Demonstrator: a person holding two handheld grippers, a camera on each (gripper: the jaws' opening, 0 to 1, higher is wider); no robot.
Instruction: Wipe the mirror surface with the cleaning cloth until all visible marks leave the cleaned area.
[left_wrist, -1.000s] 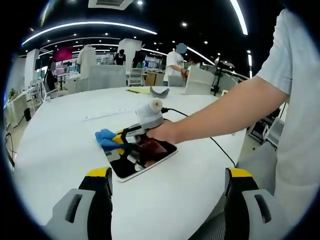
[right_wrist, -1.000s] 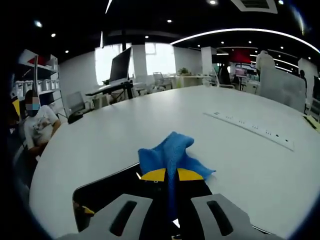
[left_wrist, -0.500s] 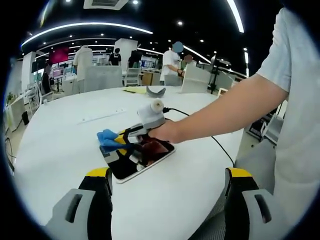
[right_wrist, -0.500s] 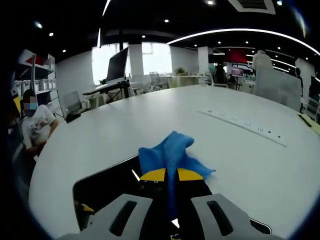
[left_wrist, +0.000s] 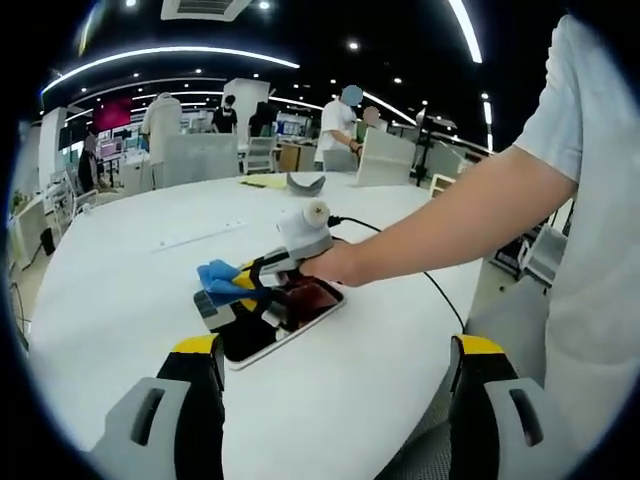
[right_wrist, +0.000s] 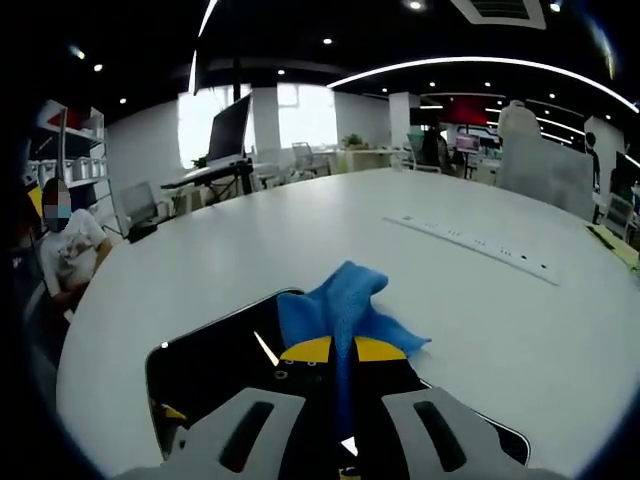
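A dark rectangular mirror (left_wrist: 285, 318) with a pale rim lies flat on the white round table (left_wrist: 120, 290). My right gripper (right_wrist: 343, 350) is shut on a blue cleaning cloth (right_wrist: 335, 305), which is pressed on the mirror (right_wrist: 215, 350) near its far edge. In the left gripper view the right gripper (left_wrist: 255, 280) comes in from the right, held by a person's hand, with the blue cloth (left_wrist: 220, 278) at the mirror's left corner. My left gripper (left_wrist: 335, 350) hangs open above the table's near side, well short of the mirror, with nothing between its jaws.
A black cable (left_wrist: 440, 300) trails from the right gripper across the table. A long white strip (right_wrist: 470, 245) lies farther out on the table. Papers and a grey object (left_wrist: 305, 183) sit at the far edge. Desks, monitors and people stand beyond the table.
The right gripper has slid with the cloth a little along the mirror; more of the dark mirror shows in the right gripper view. The left gripper holds still and open.
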